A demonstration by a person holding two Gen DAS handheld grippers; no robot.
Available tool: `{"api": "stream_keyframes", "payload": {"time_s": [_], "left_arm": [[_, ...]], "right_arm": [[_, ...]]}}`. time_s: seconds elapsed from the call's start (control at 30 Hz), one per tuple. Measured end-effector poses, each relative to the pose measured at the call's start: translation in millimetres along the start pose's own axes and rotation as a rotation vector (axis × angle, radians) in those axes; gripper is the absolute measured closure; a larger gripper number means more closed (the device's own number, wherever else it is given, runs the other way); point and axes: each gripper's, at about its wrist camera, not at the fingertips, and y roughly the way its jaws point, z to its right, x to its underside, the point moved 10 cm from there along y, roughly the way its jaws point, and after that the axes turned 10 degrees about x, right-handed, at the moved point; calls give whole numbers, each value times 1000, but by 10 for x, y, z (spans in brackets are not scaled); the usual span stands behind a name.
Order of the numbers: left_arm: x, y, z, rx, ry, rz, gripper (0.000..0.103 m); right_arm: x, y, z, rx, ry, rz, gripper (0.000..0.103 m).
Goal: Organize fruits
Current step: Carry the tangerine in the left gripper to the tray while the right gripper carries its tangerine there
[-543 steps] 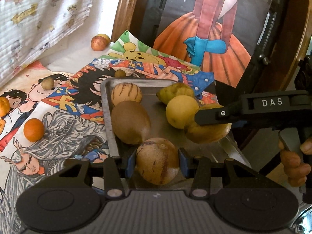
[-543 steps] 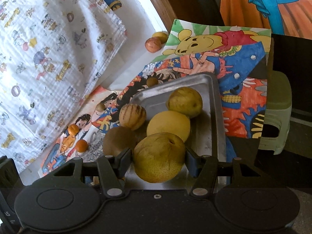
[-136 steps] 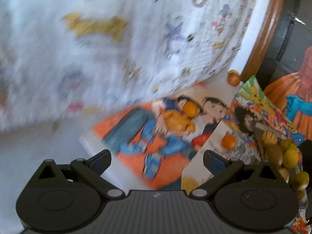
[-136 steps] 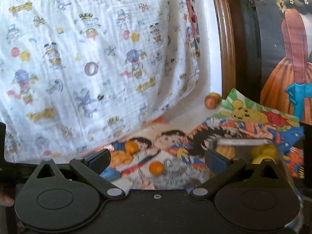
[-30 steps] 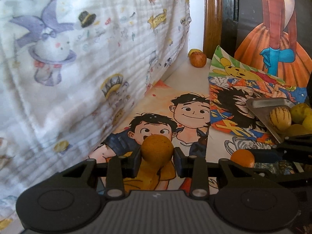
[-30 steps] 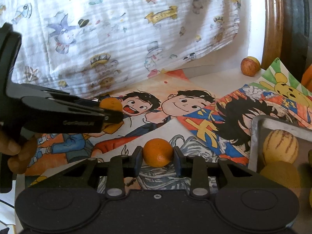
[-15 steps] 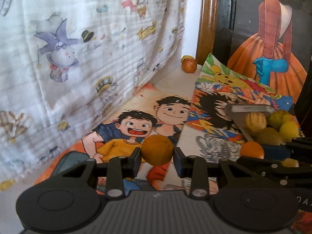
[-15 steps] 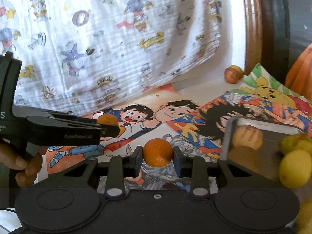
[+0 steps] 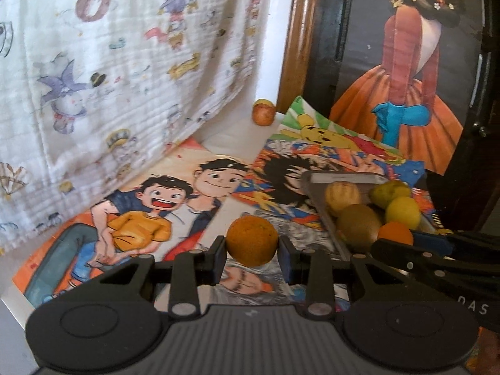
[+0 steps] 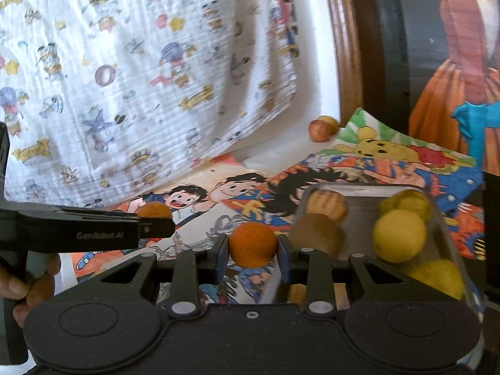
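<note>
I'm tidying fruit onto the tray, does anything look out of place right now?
Yes: a reddish fruit with a yellow one behind it sits far back by the wooden frame, away from the tray where the others are gathered.

The bed (image 9: 231, 137) ahead of the claws carries cartoon posters (image 9: 175, 206), a far apple (image 9: 263, 114), and, rightward, a metal tray (image 10: 368, 206).

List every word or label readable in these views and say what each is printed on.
"GenRobot.AI": side of the black left gripper, seen from the right wrist.
"DAS": black body of the right gripper, seen from the left wrist; possibly cut off.
Yellow banners on the white cartoon-print cloth: too blurred to read.
</note>
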Motion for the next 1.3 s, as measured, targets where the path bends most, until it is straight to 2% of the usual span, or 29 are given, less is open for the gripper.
{"api": "stream_keyframes", "payload": {"time_s": [0.4, 0.8, 1.3], "left_arm": [[131, 29, 434, 55, -15, -12, 64], [332, 100, 730, 101, -55, -13, 64], [562, 153, 1317, 215, 66, -57, 64]], "right_arm": [[132, -297, 464, 79, 79, 36, 68], [311, -566, 961, 208, 121, 74, 68], [598, -772, 1362, 302, 152, 48, 68]]}}
